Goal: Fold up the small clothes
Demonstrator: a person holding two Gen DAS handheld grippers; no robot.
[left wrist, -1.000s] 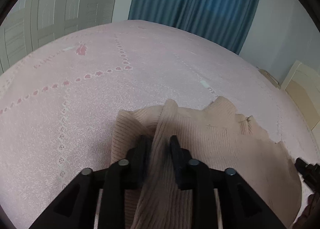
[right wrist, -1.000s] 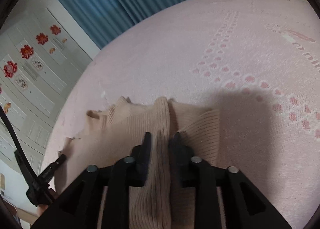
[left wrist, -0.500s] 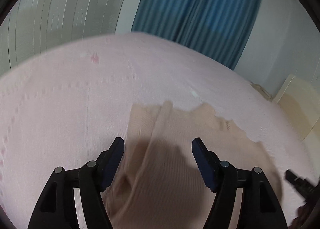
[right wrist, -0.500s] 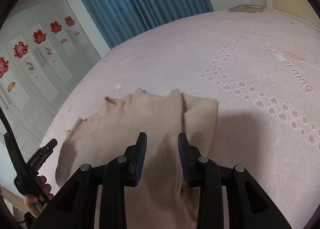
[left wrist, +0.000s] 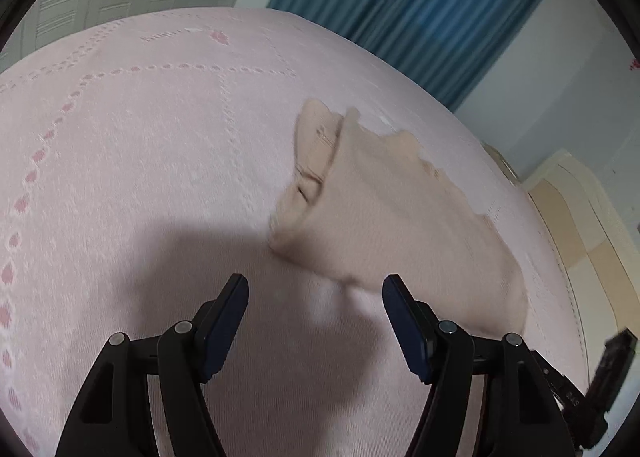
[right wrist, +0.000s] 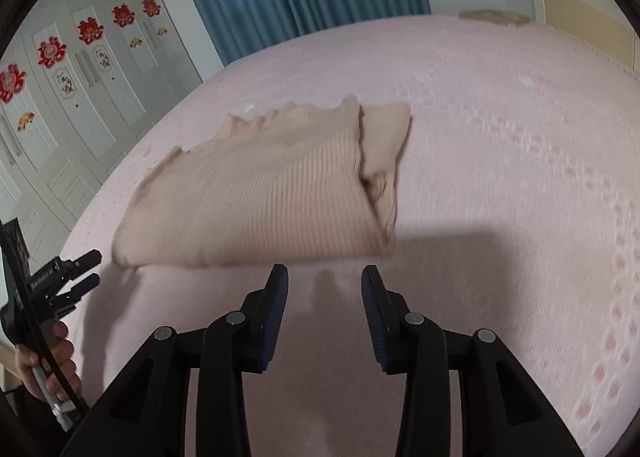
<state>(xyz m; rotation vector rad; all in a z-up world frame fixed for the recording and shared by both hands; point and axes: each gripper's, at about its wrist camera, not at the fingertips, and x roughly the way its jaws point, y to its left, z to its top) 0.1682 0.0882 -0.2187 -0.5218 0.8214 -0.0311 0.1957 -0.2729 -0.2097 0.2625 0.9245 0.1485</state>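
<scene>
Jaws of left gripper [left wrist: 314,289] wide, empty; right gripper [right wrist: 324,281] opening, empty; sweater [right wrist: 272,185] folded on bed [right wrist: 500,137].

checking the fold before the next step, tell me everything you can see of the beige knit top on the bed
The beige knit top is a ribbed, soft-looking garment lying folded over on the pink bedspread. Its far edge is wavy and scalloped, and a narrower flap, perhaps a sleeve, pokes out from under the top layer on the right side in the right wrist view. The near edge is a rounded fold. It lies flat apart from slight bunching at that side. Only the bedspread touches it; neither set of tongs does.
</scene>
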